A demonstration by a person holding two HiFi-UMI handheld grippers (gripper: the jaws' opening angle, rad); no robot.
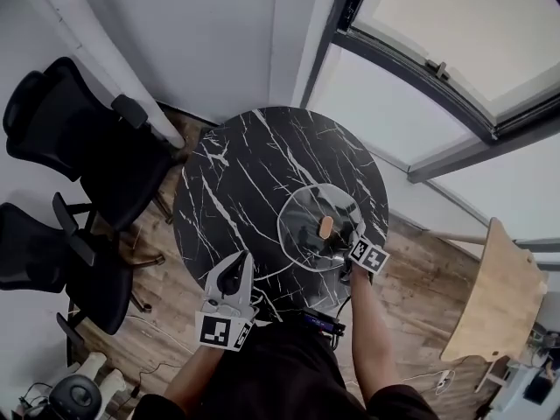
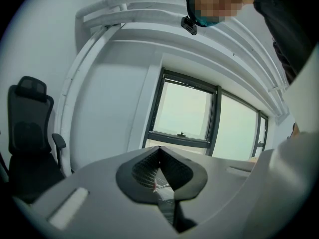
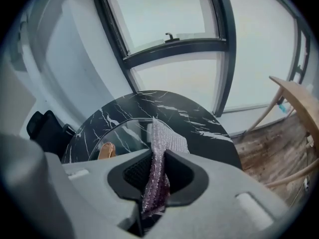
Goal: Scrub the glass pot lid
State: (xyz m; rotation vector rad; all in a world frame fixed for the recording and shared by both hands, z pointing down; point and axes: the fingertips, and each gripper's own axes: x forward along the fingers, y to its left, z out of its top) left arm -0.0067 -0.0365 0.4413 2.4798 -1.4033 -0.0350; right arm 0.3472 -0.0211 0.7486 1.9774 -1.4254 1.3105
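The lid lay flat on the table, right of centre. The right gripper, clamped on a cloth, sat at the lid's near-right rim, with the lid ahead and to its left. The left gripper, closed on nothing, was farther off.

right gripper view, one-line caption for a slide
Right gripper holds a purple cloth at the glass lid on the marble table.
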